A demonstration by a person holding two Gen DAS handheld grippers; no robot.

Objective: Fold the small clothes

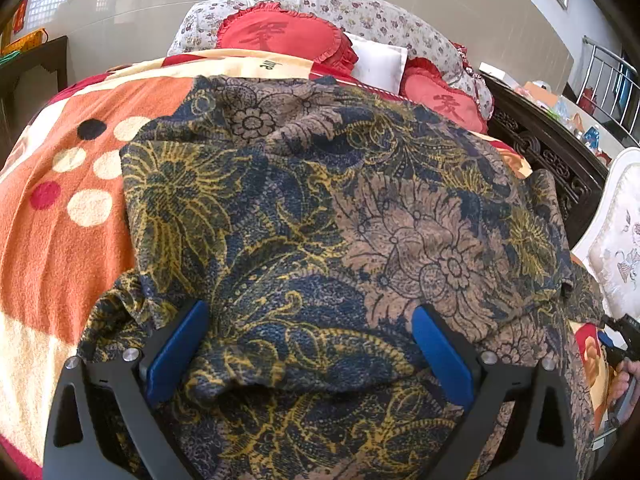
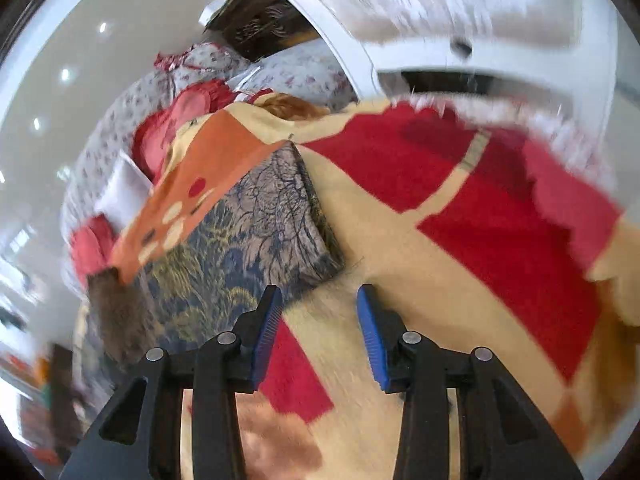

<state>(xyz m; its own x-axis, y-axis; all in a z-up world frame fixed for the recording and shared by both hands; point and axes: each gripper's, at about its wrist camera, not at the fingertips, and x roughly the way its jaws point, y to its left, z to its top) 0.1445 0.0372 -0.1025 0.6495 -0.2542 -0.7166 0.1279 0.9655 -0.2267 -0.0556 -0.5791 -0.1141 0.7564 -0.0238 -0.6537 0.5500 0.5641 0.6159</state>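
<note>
Garment: the dark floral-print garment [image 1: 320, 208] is lying spread across the blanket [image 1: 52, 240] on the bed, filling most of your left wrist view; in your right wrist view it is showing as a folded block [image 2: 248, 240] on the left half, its near corner lying just beside your left finger.
Left gripper: your left gripper [image 1: 310, 344] is hovering low over the near part of the garment, jaws standing wide apart; rumpled cloth is lying between the blue pads [image 1: 176, 352], and they are not pressing on it.
Right gripper: your right gripper [image 2: 318, 320] is pointing down at bare blanket just right of the garment; jaws are standing partly apart with nothing between them. This view is blurring.
Blanket: orange, cream and red blocks with dots are showing at the left of the garment.
Far end: red heart cushions [image 1: 280, 36] and floral pillows [image 1: 360, 8] are lying at the far end.
Right edge: a white chair [image 1: 616, 232] is standing beside the bed.
</note>
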